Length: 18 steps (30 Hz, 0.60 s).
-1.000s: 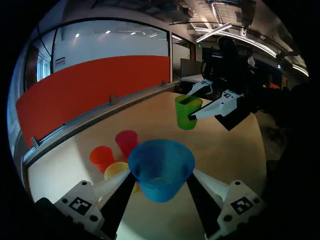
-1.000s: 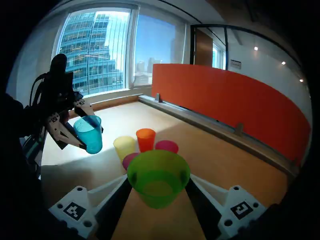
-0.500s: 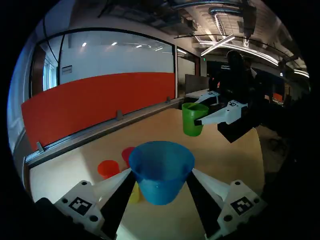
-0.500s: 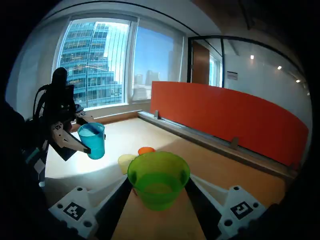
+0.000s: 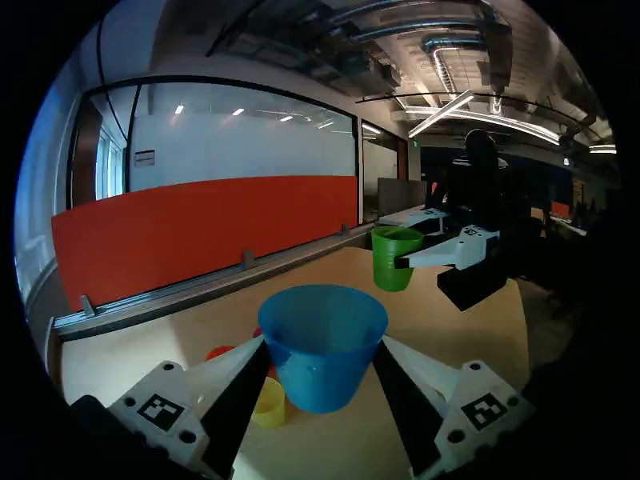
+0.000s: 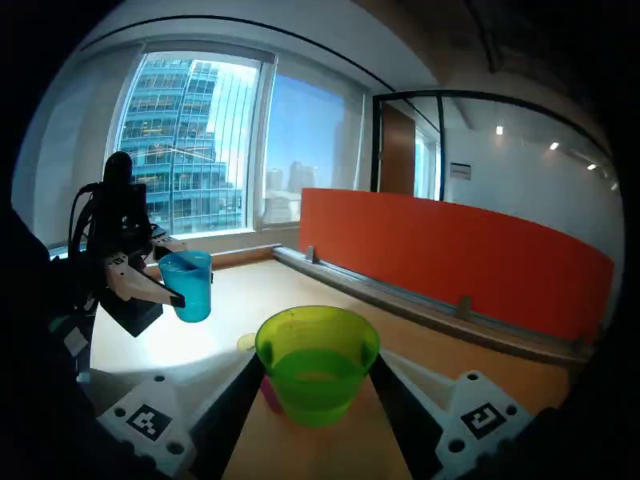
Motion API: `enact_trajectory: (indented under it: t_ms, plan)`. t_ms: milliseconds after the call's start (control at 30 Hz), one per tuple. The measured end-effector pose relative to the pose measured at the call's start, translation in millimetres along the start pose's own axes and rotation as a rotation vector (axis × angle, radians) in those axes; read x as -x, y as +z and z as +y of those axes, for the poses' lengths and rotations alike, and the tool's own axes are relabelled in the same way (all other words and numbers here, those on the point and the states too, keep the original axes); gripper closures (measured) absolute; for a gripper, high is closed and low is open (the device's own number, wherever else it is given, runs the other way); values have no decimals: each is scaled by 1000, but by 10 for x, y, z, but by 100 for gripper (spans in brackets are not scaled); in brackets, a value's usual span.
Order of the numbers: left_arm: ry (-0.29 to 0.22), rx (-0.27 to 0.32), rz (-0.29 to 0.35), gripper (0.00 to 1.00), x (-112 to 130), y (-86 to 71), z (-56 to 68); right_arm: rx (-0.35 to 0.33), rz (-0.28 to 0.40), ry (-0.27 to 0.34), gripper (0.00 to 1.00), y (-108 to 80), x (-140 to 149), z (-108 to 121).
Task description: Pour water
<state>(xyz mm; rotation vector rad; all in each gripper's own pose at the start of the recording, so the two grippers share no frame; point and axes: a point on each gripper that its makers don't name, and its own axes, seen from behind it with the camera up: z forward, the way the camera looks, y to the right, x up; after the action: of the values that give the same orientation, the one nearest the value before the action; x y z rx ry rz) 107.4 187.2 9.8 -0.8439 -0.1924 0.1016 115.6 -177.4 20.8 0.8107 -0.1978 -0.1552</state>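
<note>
Wooden table [image 5: 456,320], blue cup [image 5: 323,352], green cup [image 6: 317,372], upright

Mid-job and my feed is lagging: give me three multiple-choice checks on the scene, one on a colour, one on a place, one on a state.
1. What colour is the cup held in the left gripper?
A green; B blue; C red.
2. Where does the yellow cup stand?
A on the table; B on the window sill; C on top of the orange partition.
3. How is the green cup in the right gripper held?
A upside down; B on its side; C upright.

Answers:
1 B: the blue cup sits clamped in it.
2 A: it stands on the wood surface, low in the left gripper view.
3 C: its open rim faces up.
</note>
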Motion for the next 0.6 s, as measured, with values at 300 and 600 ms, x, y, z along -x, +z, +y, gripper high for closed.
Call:
enact_trajectory:
  t_ms: [300, 600]
  plan:
    - [-8, -2, 42, 17, -129, -42, 16, 4, 65, -6, 11, 18, -195, -56]
    - [-7, -2, 71, 17, -219, -70, 47, 6, 98, -22, 10, 23, -298, -101]
